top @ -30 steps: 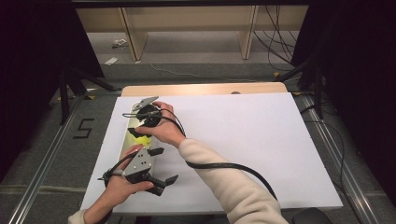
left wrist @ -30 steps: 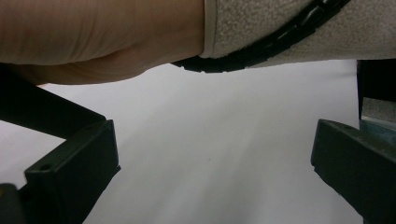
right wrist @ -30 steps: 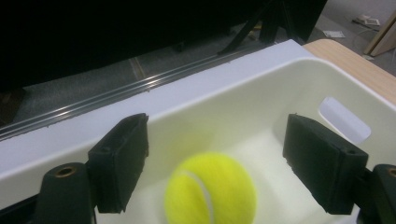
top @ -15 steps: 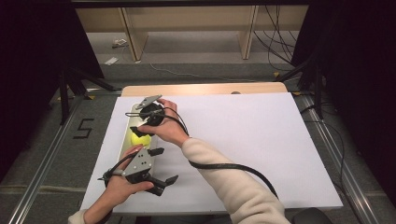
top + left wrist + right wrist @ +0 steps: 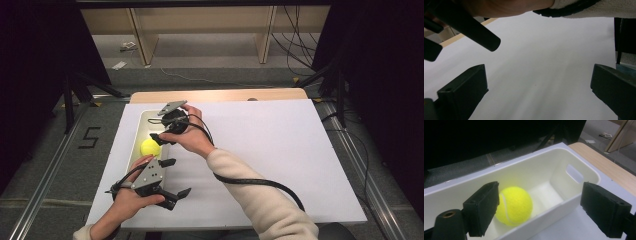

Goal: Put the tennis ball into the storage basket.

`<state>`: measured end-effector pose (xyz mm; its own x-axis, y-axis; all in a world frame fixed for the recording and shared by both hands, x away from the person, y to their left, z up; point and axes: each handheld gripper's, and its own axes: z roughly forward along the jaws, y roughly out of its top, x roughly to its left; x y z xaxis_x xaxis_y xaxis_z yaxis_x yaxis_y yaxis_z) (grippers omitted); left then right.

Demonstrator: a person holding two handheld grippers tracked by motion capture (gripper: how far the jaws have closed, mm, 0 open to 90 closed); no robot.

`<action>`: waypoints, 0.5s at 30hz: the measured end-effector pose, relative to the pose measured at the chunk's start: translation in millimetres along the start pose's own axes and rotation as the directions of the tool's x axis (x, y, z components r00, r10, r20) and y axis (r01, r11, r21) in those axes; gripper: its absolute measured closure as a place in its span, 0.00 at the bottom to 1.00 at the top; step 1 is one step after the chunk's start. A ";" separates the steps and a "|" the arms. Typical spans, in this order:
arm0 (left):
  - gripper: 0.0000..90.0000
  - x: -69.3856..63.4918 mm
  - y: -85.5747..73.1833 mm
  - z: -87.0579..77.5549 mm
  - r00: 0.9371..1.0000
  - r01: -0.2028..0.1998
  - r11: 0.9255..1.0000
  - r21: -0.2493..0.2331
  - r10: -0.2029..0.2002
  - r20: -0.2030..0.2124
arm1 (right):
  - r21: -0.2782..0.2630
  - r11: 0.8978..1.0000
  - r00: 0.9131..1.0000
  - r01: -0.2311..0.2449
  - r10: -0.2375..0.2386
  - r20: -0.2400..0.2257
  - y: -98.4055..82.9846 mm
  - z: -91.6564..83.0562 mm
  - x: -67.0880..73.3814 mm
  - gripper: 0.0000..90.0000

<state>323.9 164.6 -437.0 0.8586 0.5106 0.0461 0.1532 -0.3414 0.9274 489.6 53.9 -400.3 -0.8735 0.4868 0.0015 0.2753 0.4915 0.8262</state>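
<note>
A yellow tennis ball [image 5: 149,147] [image 5: 515,205] lies inside a long white bin [image 5: 134,150] [image 5: 584,170] at the table's left side. My right gripper [image 5: 162,136] [image 5: 545,202] hangs over the bin's right rim, just above the ball. Its jaws are open and wide apart with nothing between them, and the right arm reaches across from the lower right. My left gripper [image 5: 176,177] [image 5: 537,85] is held near the front left corner, just in front of the bin. It is open over bare white tabletop.
The white table top [image 5: 280,150] stretches to the right of the bin, with a wooden strip [image 5: 220,95] along its far edge. The right gripper's black cable [image 5: 250,181] trails over the sleeve. Metal rails [image 5: 45,180] run beside the table on the floor.
My right hand and gripper have shifted slightly away from the ball, leaving more of it uncovered. The left gripper has stayed put.
</note>
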 end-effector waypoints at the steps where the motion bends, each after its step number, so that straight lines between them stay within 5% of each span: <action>1: 0.00 0.1 0.0 0.0 1.000 0.001 1.000 -0.001 -0.001 0.000 | -0.004 1.000 1.000 0.000 0.000 0.004 -1.0 -1.8 -1.1 0.18; 15: 0.00 -0.1 -0.2 0.0 1.000 0.001 1.000 0.001 -0.001 0.000 | -0.025 0.999 0.999 -0.025 0.026 0.037 -14.0 -31.7 -16.2 0.18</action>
<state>323.8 164.6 -437.2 0.8585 0.5108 0.0453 0.1546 -0.3420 0.9269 487.1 16.2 -394.1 -0.8505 0.5260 0.0016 0.2866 0.4608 0.8399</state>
